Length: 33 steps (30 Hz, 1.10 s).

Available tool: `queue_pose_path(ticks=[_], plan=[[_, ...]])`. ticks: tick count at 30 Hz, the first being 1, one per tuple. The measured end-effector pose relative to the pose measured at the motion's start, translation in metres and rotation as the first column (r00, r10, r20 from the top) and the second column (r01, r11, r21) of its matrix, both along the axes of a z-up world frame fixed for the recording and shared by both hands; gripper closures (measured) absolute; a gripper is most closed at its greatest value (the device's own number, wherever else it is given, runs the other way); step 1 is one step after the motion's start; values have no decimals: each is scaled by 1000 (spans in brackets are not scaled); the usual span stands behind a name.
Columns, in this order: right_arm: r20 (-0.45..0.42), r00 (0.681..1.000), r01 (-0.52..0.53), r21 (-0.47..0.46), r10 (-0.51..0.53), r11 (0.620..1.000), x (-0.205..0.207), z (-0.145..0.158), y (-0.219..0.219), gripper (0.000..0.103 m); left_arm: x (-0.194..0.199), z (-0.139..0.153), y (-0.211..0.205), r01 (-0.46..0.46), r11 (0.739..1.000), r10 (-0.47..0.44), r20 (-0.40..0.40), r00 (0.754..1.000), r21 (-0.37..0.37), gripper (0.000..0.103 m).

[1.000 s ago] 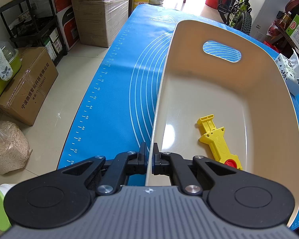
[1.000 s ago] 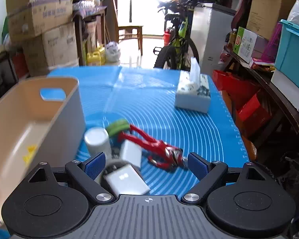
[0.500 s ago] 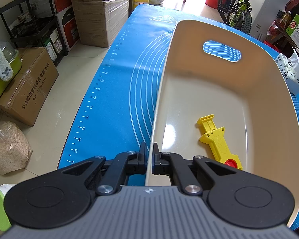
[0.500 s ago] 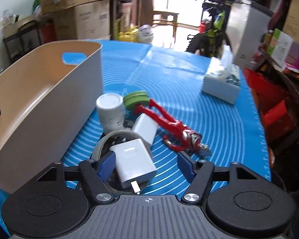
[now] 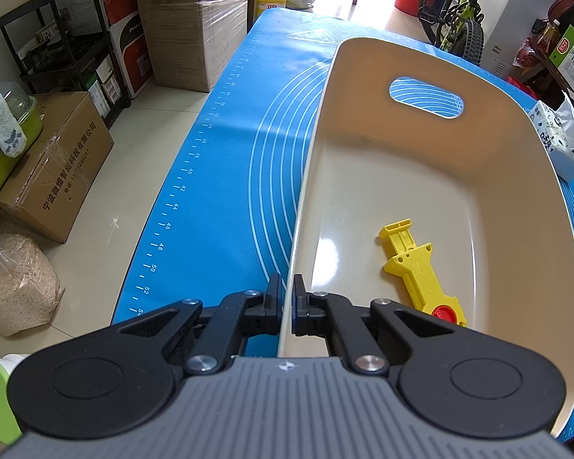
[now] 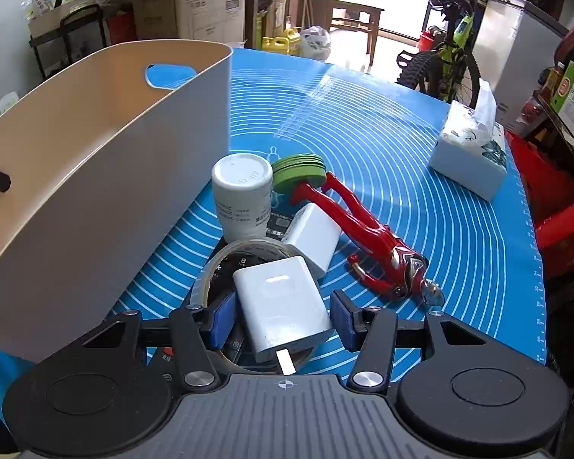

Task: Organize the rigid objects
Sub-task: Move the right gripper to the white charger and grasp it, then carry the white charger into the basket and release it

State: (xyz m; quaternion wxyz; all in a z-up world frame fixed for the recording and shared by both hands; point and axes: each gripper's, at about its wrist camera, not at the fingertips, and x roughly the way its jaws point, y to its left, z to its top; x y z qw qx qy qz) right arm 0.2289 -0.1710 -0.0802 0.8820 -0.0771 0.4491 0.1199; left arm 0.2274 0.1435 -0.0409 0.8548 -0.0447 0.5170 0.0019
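On the blue mat, my two grippers work at the bin and the pile beside it.
My left gripper (image 5: 285,300) is clamped on the near wall of the cream bin (image 5: 432,160), where a yellow toy (image 5: 417,267) lies on the bottom. My right gripper (image 6: 283,317) has just been closing, its blue pads either side of a white charger (image 6: 283,302) and not yet pressing it; the charger rests on a tape roll (image 6: 218,267), near a white bottle (image 6: 243,195) and red figure (image 6: 367,237).

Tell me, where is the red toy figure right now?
In the right wrist view, the red toy figure lies on the blue mat, right of the white charger.
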Motion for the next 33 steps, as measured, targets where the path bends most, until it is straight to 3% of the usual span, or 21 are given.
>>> queue_pose_path(ticks=[6, 18, 26, 33], plan=[[7, 1000, -3, -2, 3, 1000, -5, 1, -1, 47, 0, 0, -1, 0, 1000, 0, 0, 1000, -1, 97], [75, 989, 125, 47, -128, 991, -16, 17, -18, 50, 0, 0, 0, 0, 1000, 0, 0, 1000, 1, 97], [110, 981, 154, 71, -161, 986, -18, 25, -19, 50, 0, 0, 0, 0, 1000, 0, 0, 1000, 2, 97], [173, 975, 126, 87, -139, 988, -18, 54, -7, 50, 0, 0, 0, -1, 1000, 1, 0, 1000, 2, 97]])
